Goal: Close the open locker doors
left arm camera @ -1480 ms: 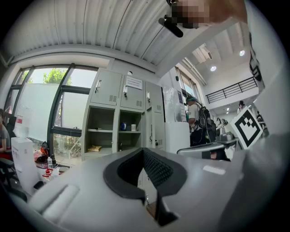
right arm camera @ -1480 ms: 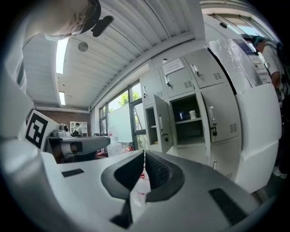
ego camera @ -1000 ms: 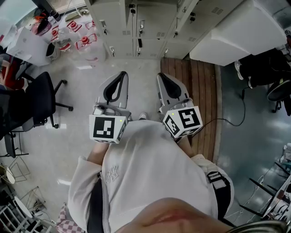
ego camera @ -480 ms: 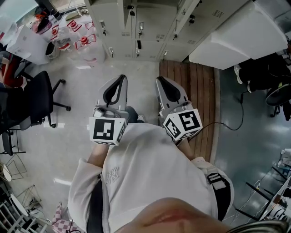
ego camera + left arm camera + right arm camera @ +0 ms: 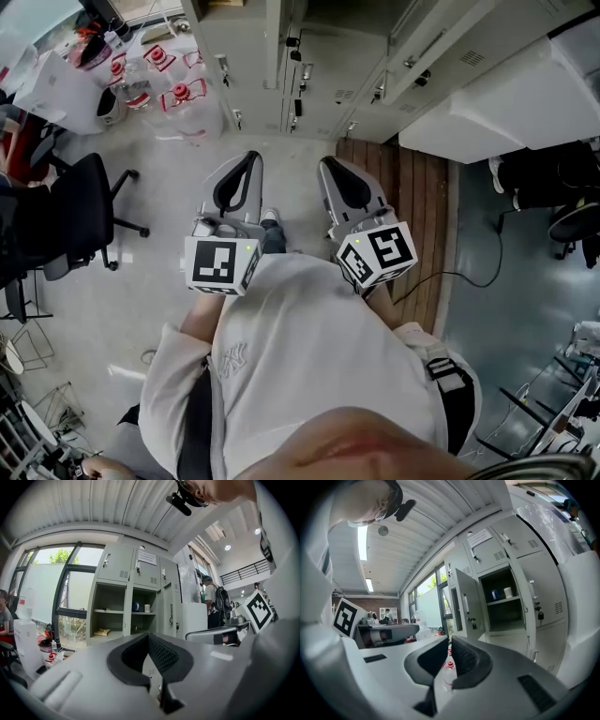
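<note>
1. Head view, closest in: I have the left gripper [image 5: 246, 159] and the right gripper [image 5: 330, 164] side by side just ahead of the person's torso, both pointing toward 12 o'clock.
2. In the left gripper view its jaws are pressed together with nothing between them. In the right gripper view only a thin slit shows between the jaws, and they hold nothing.
3. On the floor I see an office chair [image 5: 75, 211] at 9 o'clock and a wooden platform [image 5: 412, 206] at 1 o'clock.
4. The lockers [image 5: 319, 66] stand at 12 o'clock, well apart from both grippers. They are pale grey metal with vent slots and small handles.
5. Two compartments stand open. A shelf [image 5: 143, 613] carries a blue cup [image 5: 135, 606] beside a white cup [image 5: 147, 608]. One open door [image 5: 464, 604] swings out at 9 o'clock of its compartment, and the upper doors are shut.
</note>
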`<state>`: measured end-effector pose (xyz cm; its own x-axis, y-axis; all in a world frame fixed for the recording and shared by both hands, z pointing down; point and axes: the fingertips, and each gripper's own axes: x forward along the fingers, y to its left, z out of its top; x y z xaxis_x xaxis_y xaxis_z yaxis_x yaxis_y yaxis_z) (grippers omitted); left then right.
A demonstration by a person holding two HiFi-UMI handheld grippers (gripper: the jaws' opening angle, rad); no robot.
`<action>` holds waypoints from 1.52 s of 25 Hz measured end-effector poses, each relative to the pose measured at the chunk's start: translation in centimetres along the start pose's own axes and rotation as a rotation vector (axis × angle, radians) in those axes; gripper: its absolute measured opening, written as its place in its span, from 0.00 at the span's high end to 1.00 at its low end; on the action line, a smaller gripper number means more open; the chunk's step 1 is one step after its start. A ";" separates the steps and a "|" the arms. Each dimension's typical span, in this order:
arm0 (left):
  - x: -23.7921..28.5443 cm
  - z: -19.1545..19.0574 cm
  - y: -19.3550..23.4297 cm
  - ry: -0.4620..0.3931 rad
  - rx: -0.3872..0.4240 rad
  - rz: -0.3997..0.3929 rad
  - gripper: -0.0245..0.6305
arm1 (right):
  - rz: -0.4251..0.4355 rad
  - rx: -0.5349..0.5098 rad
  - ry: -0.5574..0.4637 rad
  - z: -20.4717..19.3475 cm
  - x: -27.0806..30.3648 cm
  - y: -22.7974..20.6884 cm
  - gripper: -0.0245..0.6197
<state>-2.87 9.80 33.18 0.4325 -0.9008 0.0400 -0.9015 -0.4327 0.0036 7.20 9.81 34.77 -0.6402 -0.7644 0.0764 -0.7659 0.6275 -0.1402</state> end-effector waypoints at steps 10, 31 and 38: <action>6.1 2.0 7.4 -0.015 0.013 -0.030 0.96 | -0.006 -0.044 -0.055 3.8 9.3 -2.5 0.94; 12.8 3.4 13.8 -0.067 -0.002 0.219 0.96 | 0.477 -0.047 -0.189 12.8 20.1 -6.6 0.84; 13.3 2.8 14.5 -0.037 -0.015 0.275 0.96 | 0.628 -0.064 -0.165 13.2 22.2 -4.6 0.84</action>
<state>-10.14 -8.59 30.99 0.1710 -0.9853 0.0051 -0.9852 -0.1709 0.0119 -2.74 -12.04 24.10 -0.9537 -0.2585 -0.1539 -0.2539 0.9660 -0.0495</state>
